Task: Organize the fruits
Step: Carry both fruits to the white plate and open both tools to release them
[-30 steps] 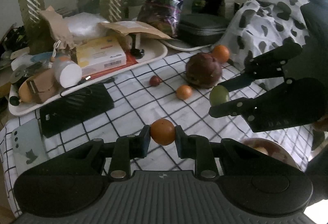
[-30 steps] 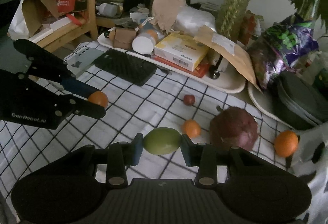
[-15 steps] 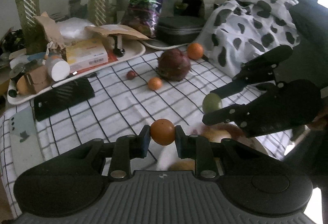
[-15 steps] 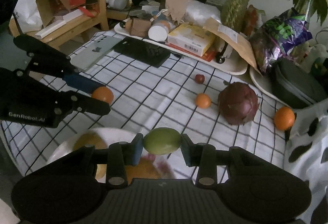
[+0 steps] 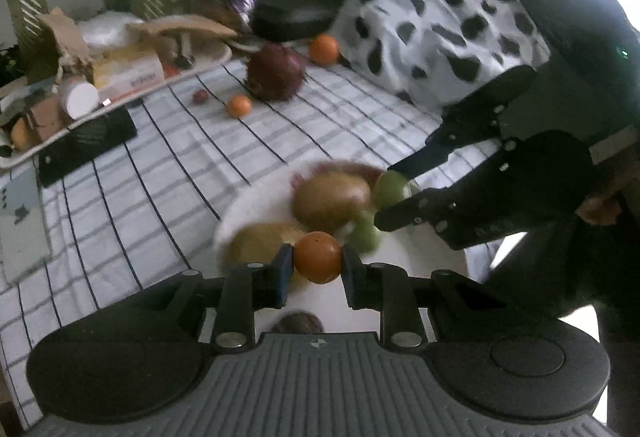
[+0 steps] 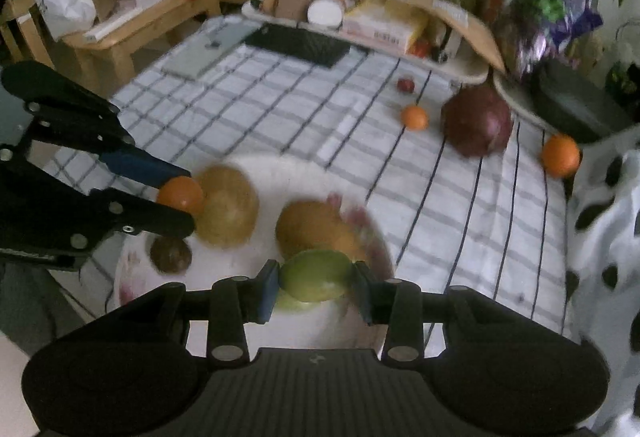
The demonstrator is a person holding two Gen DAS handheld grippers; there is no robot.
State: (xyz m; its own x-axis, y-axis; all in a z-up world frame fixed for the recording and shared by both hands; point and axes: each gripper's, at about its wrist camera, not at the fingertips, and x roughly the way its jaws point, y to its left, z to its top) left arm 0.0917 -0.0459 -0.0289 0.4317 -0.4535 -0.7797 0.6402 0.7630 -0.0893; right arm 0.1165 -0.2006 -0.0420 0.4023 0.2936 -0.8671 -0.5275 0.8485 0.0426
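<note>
Over a white bowl [image 6: 248,165] on the checked tabletop [image 6: 304,109], the left gripper [image 5: 317,264] jaws pinch one orange fruit [image 5: 318,257], the right gripper [image 6: 316,283] jaws one green fruit [image 6: 316,275]. Two yellow-brown fruits [image 6: 228,207] lie inside; four fruits remain beyond: two oranges [image 6: 415,117], one dark red fruit [image 6: 478,125], one small red one [image 6: 405,85].

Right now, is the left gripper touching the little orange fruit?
Touching. In the left wrist view the left gripper has both pads pressed against the small orange fruit.
</note>
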